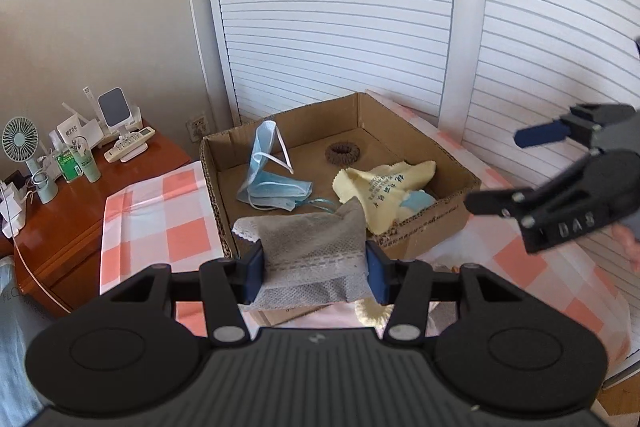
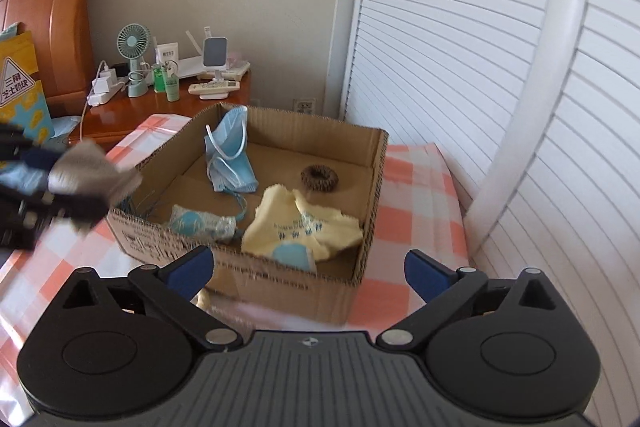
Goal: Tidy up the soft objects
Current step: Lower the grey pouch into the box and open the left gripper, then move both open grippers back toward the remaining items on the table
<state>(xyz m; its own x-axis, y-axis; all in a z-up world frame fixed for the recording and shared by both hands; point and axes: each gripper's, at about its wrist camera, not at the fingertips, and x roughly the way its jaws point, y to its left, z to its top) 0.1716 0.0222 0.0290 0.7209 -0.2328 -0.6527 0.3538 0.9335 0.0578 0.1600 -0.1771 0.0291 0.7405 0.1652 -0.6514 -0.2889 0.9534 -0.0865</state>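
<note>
Grey cloth (image 1: 316, 251) pinched between left gripper (image 1: 316, 267) fingers (image 1: 376, 273).

the box (image 2: 256, 283) is open on top; bare floor between mask (image 2: 230, 155) and scrunchie (image 2: 319, 178), slatted doors (image 2: 460, 67) close behind.
</note>
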